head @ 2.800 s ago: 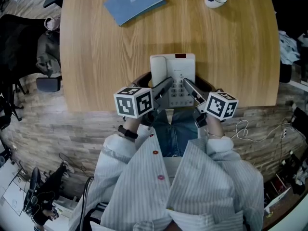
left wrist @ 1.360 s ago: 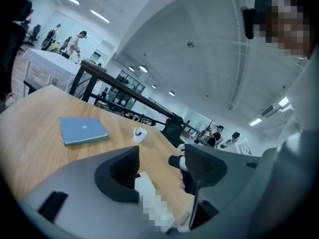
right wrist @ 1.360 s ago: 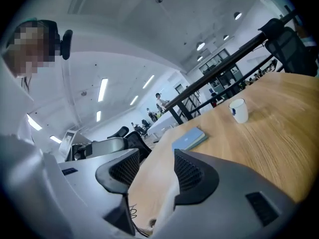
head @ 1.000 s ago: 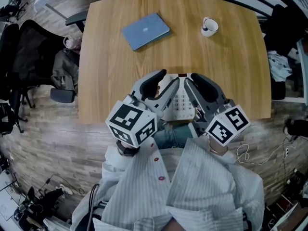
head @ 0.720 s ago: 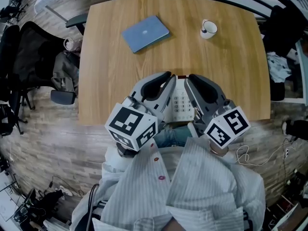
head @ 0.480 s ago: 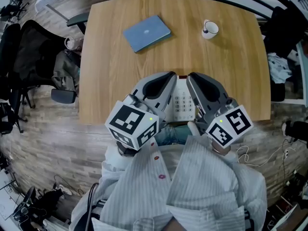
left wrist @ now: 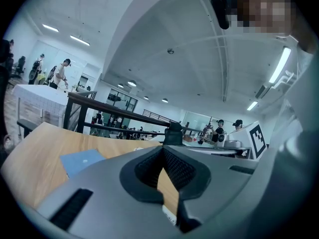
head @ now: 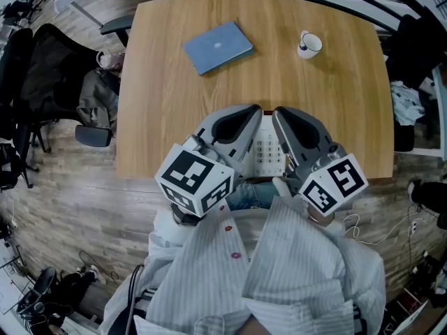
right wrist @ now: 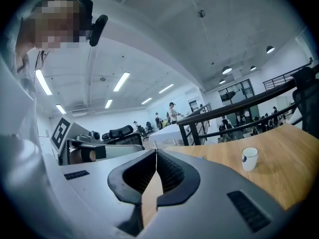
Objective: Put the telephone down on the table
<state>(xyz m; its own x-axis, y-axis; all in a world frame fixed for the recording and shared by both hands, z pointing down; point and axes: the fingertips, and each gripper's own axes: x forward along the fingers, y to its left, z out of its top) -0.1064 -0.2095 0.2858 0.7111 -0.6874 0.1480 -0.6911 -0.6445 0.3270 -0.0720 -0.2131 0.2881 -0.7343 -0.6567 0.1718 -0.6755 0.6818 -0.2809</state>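
while the telephone (head: 267,147) sits at six o'clock on the table (head: 167,103), left gripper (head: 255,109) at its nine and right gripper (head: 278,111) at its three are clenched empty, the right having just closed.

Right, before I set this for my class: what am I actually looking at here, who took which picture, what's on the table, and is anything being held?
There is no robot. A person holds a tool in each hand, the left gripper and the right gripper. Each has two jaws and a cube with square markers. The top-down picture comes from a camera on the person's head, looking steeply down. The other two come from a camera riding on each gripper, looking along its jaws. On the wooden table there are a telephone at the near edge between the grippers, and further off a closed blue laptop and a white cup. In both gripper views the jaws are shut with nothing between them, so nothing is held; the telephone rests on the table.
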